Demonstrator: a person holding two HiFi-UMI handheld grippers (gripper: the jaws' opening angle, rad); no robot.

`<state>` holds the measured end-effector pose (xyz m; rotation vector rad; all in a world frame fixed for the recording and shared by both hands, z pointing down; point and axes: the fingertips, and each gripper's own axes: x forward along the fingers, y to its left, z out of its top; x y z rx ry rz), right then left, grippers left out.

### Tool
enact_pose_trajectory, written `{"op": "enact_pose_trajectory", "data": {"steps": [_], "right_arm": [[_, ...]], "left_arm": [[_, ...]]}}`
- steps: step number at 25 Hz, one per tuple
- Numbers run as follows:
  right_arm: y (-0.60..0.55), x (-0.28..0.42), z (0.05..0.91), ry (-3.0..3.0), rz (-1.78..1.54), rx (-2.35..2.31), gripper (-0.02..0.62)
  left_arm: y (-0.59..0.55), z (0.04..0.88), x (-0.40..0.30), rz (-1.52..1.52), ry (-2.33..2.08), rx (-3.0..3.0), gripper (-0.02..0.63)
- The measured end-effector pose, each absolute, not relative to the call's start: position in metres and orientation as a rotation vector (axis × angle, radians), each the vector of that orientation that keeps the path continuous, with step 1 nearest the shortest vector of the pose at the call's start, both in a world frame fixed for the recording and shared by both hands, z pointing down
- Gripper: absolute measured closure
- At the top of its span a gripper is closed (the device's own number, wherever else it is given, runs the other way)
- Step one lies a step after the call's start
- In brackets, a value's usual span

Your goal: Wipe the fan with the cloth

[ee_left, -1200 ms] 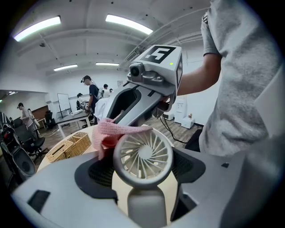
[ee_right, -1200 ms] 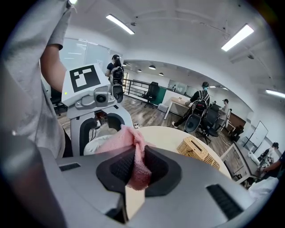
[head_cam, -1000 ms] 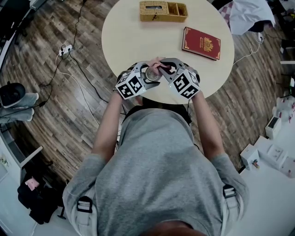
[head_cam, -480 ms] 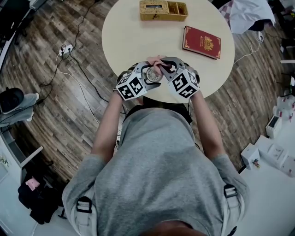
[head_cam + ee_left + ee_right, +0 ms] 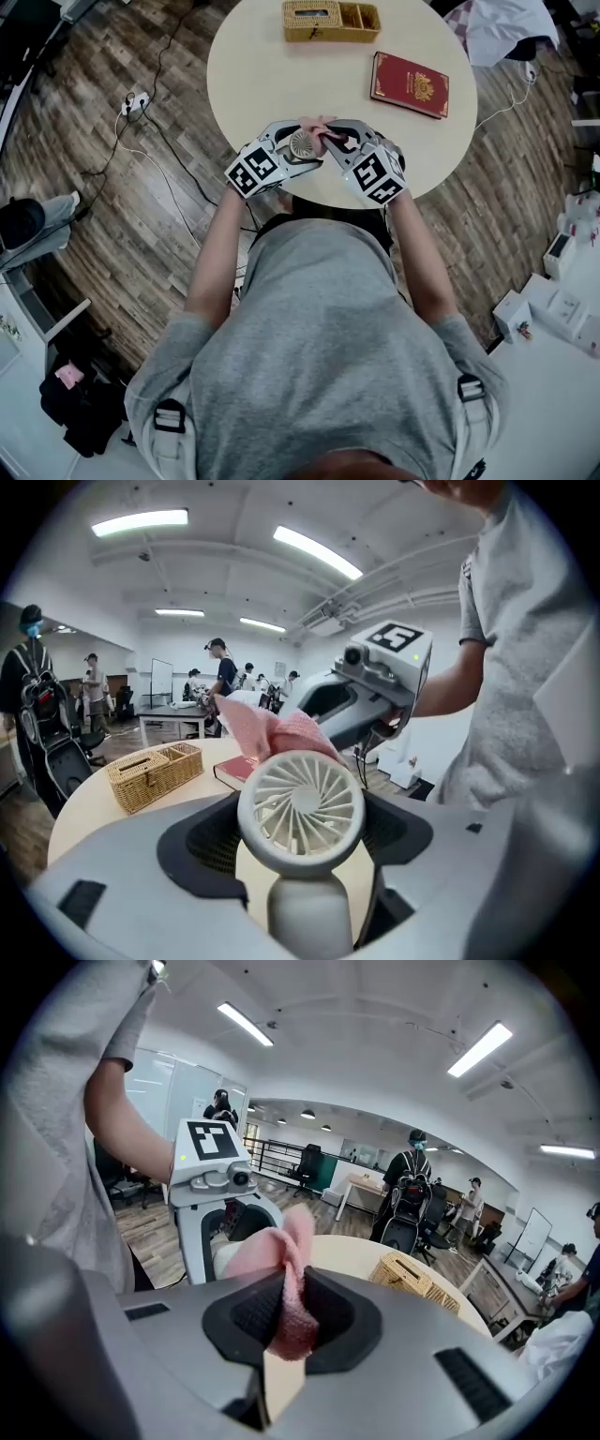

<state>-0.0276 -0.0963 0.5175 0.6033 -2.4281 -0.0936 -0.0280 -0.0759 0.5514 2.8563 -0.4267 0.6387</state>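
The person is holding both tools together over the near edge of the round bench. The left hand-held gripper is gripping a small white fan, its jaws pressing in on either side. The fan's round slatted face is turning toward that gripper's own camera, and its stem is pointing down between the jaws. The right hand-held gripper is pinching a pink cloth: its jaws are standing nearly together, with a fold of the fabric clamped between the pads and the rest bunching out in front. In the left gripper view, the cloth is lying against the upper rim of the fan's head, on the far side of it, with the right tool reaching in from above and behind. Farther back on the bench, well apart from the tools, a wicker basket and a red book are lying.
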Motion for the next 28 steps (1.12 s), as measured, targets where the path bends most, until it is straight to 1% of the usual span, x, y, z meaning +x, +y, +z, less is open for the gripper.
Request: {"op": "enact_pose_trajectory", "data": {"steps": [8, 16, 22, 28], "right_arm": [[-0.092, -0.012, 0.511, -2.514, -0.069, 0.587, 0.555], [-0.084, -0.011, 0.485, -2.684, -0.004, 0.526, 0.555], [-0.078, 0.007, 0.478, -2.736, 0.033, 0.486, 0.555], [-0.070, 0.020, 0.457, -2.825, 0.074, 0.419, 0.555]], "left_arm": [[-0.084, 0.504, -0.025, 0.259, -0.486, 2.787, 0.232], [-0.087, 0.469, -0.013, 0.007, -0.461, 2.707, 0.232], [-0.092, 0.452, 0.007, -0.169, -0.448, 2.579, 0.232], [-0.100, 0.438, 0.011, -0.433, -0.421, 2.383, 0.232]]}}
